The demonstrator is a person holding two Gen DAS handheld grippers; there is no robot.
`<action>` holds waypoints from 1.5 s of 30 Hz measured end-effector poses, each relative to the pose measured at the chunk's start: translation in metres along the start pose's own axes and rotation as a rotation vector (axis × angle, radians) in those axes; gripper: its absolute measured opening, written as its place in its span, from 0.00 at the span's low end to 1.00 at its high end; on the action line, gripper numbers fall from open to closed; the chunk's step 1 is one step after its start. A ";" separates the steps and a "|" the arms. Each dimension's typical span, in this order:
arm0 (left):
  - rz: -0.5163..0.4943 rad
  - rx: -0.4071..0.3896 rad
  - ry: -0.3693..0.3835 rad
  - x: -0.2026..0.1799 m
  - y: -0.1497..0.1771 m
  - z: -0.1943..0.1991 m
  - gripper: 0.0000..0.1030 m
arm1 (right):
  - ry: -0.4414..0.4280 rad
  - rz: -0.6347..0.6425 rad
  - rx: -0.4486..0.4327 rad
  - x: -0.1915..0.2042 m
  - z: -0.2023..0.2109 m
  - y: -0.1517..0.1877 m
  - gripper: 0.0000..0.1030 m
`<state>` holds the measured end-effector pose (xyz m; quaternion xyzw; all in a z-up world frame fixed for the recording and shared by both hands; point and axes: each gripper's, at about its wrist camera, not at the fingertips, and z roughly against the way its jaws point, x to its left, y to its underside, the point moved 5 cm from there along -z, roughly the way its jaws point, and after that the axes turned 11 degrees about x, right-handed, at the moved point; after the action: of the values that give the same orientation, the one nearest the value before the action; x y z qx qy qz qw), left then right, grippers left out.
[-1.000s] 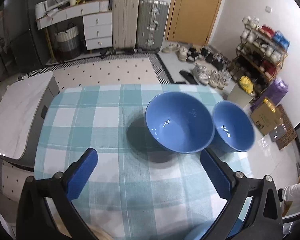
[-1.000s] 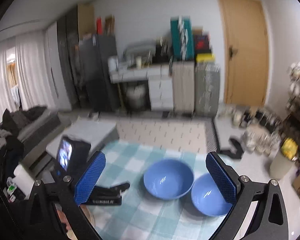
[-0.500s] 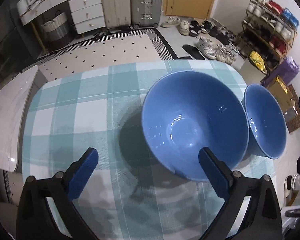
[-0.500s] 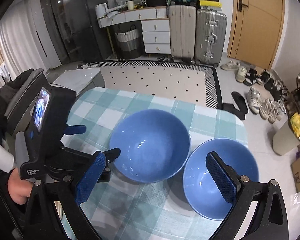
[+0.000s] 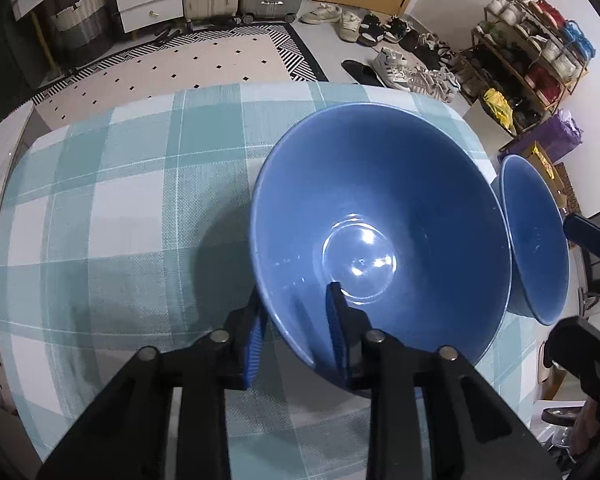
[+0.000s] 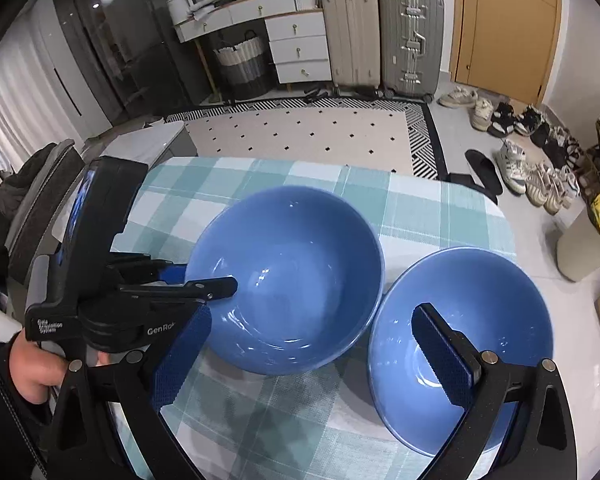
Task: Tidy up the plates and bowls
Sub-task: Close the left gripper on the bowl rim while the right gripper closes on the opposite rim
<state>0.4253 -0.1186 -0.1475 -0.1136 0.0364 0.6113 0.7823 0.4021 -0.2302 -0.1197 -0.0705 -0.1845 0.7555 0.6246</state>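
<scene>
Two blue bowls sit side by side on the worktop [image 6: 420,208]; left claw [image 5: 296,332] just clamped the left bowl [image 6: 288,276]'s near rim, right claw [image 6: 320,356] gapes over the right bowl [image 6: 460,340], thin pinch might slip

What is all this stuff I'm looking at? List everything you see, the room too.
Large bowl: 1, blue, on the table, near wall pinched by the left tongs.
Small bowl: 1, blue, beside it, one right pad inside.
Tablecloth: 1, teal and white check, covering the table.
Suitcases: 2, beige and silver, against the far wall.
Drawer unit: 1, white, beside the suitcases.
Rug: 1, cream with black dots.
Shoes: many, mixed, on the floor.
Door: 1, wooden.
Left tongs: black, blue pads, just closed on the large bowl.
Right tongs: black, blue pads, open.
Hand: 1, holding the left tongs.
</scene>
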 end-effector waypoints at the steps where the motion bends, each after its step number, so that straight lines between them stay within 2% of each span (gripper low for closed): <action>1: 0.002 0.002 0.008 0.001 0.000 0.000 0.17 | -0.005 -0.004 0.006 -0.001 -0.002 0.000 0.99; 8: -0.018 0.032 0.003 0.002 0.002 0.001 0.13 | -0.013 -0.024 0.032 -0.003 -0.010 0.002 0.99; 18: -0.075 0.073 -0.053 0.016 0.018 0.006 0.13 | -0.017 -0.035 0.063 -0.003 -0.009 0.003 0.99; 29: -0.086 0.079 -0.092 0.034 0.040 0.013 0.13 | -0.057 -0.057 0.127 0.011 -0.022 0.003 0.99; 35: -0.093 0.077 -0.111 0.041 0.049 0.017 0.13 | -0.013 -0.021 0.167 0.026 -0.038 0.001 0.99; 42: -0.092 0.075 -0.122 0.051 0.055 0.020 0.13 | 0.001 -0.005 0.196 0.036 -0.055 0.001 0.83; 45: -0.095 0.075 -0.122 0.053 0.056 0.021 0.13 | 0.020 0.002 0.200 0.039 -0.058 0.001 0.81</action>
<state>0.3828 -0.0515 -0.1448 -0.0480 0.0061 0.5774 0.8150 0.4128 -0.1817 -0.1687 -0.0153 -0.1017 0.7702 0.6295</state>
